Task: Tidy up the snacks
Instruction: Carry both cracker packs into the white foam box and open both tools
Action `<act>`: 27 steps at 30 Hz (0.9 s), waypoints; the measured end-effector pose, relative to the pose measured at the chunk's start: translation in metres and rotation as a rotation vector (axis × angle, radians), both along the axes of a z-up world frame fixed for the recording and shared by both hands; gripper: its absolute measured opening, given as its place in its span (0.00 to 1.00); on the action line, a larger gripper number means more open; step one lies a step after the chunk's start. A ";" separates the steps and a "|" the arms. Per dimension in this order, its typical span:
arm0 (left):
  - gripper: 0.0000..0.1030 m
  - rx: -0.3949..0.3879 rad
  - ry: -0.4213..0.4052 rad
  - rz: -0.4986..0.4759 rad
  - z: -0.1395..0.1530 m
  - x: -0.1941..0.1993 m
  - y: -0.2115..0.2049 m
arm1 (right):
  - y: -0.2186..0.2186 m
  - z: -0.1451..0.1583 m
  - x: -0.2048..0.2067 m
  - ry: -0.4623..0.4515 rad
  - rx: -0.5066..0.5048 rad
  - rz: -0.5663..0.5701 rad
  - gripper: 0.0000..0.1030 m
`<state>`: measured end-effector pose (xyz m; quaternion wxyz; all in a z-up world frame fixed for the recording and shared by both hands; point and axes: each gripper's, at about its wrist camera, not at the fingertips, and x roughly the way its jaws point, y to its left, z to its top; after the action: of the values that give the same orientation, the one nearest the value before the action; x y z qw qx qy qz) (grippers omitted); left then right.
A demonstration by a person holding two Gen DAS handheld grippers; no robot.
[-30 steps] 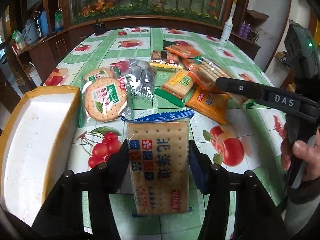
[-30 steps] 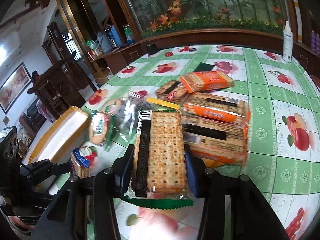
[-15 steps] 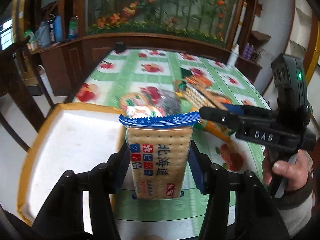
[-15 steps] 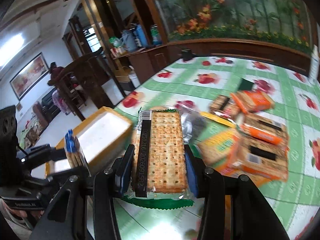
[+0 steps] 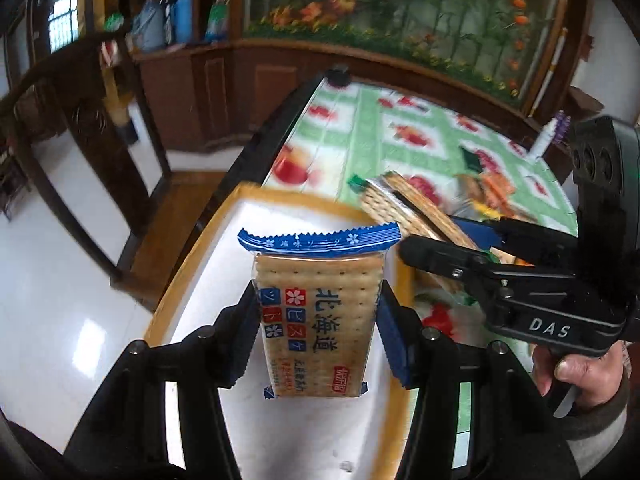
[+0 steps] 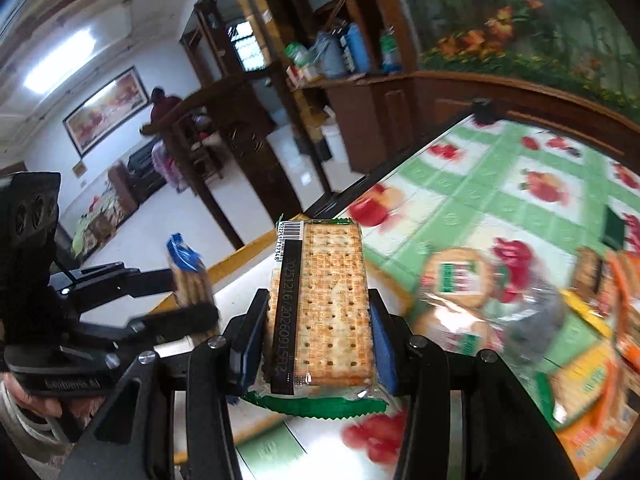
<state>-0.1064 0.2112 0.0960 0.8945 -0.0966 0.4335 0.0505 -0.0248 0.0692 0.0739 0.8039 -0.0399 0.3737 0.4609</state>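
Note:
My left gripper (image 5: 318, 312) is shut on a blue-edged cracker pack (image 5: 318, 312) and holds it over the white box with the yellow rim (image 5: 208, 280). My right gripper (image 6: 318, 320) is shut on a green-edged cracker pack (image 6: 320, 304), held above the box's near corner (image 6: 240, 256). In the left wrist view the right gripper (image 5: 440, 248) comes in from the right with its pack (image 5: 408, 208) over the box's right edge. In the right wrist view the left gripper (image 6: 192, 296) sits at the left with the blue pack (image 6: 188, 276).
Several more snack packs lie on the green fruit-patterned table (image 6: 500, 184): a round biscuit pack (image 6: 456, 280), orange and yellow packs (image 6: 600, 360). The table's dark edge (image 5: 276, 128) runs behind the box. Wooden cabinets and a chair stand beyond over the white floor.
Both grippers have swung left from over the snack pile to over the white box, each still holding its cracker pack.

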 end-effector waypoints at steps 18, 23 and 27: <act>0.77 -0.046 0.125 0.170 -0.057 0.012 0.044 | 0.051 -0.055 0.008 0.049 -0.204 -0.006 0.48; 0.79 0.015 0.097 0.163 -0.047 0.010 0.033 | 0.038 -0.045 0.011 0.058 -0.156 -0.026 0.54; 0.83 0.032 0.068 0.142 -0.035 0.007 0.024 | 0.026 -0.036 0.010 0.055 -0.119 -0.040 0.55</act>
<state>-0.0994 0.2348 0.0607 0.8748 -0.1112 0.4549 0.1242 -0.0149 0.0951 0.0380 0.7985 -0.0675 0.4233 0.4227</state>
